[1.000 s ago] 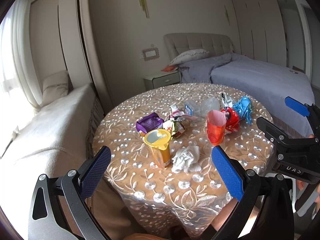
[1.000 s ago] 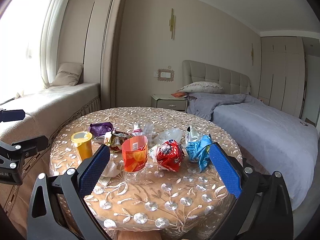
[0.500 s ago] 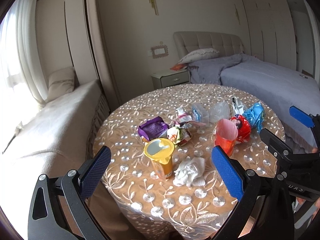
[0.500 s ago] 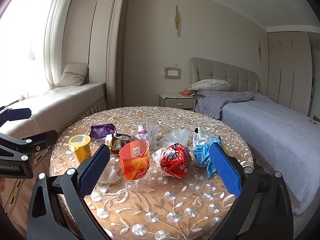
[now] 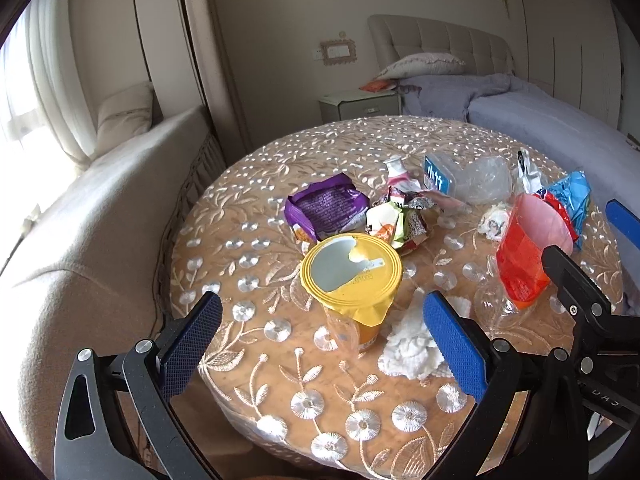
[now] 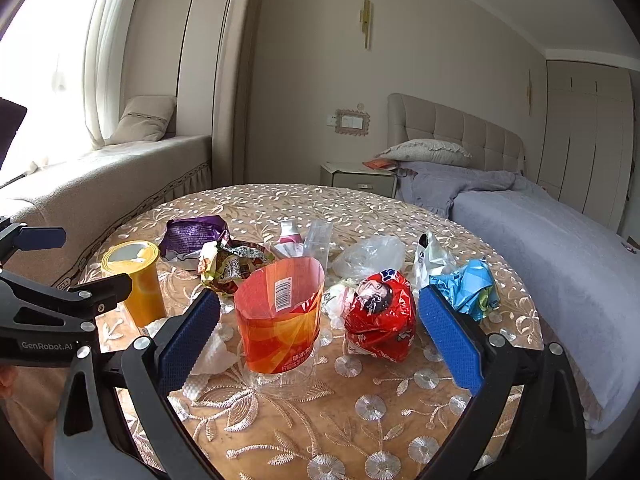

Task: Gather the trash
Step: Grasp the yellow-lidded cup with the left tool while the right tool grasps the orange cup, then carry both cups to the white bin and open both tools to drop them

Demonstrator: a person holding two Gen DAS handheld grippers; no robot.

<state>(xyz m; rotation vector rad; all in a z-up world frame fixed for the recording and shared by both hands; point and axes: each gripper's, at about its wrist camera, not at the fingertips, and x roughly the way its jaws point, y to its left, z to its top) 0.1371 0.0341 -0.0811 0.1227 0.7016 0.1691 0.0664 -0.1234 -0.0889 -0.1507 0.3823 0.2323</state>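
Trash lies on a round table (image 5: 304,148) with an embroidered cloth. A yellow cup (image 5: 352,276) with a torn foil lid stands just ahead of my open left gripper (image 5: 320,340). A white crumpled tissue (image 5: 412,348) lies by its right finger. A red-orange plastic cup (image 6: 280,320) stands just ahead of my open right gripper (image 6: 320,332), with a red wrapper (image 6: 380,316) to its right. A purple packet (image 5: 324,208), a crumpled foil wrapper (image 5: 400,220), a blue wrapper (image 6: 464,284) and a clear plastic bag (image 6: 368,256) lie farther back. Both grippers are empty.
A window seat (image 5: 80,200) with a cushion runs along the left. A bed (image 6: 540,232) stands at the right, with a nightstand (image 6: 356,176) behind the table. The right gripper shows at the right edge of the left wrist view (image 5: 592,280).
Both grippers have moved forward and lower toward the table. The yellow cup and the red-orange cup now sit close in front of the open fingers.
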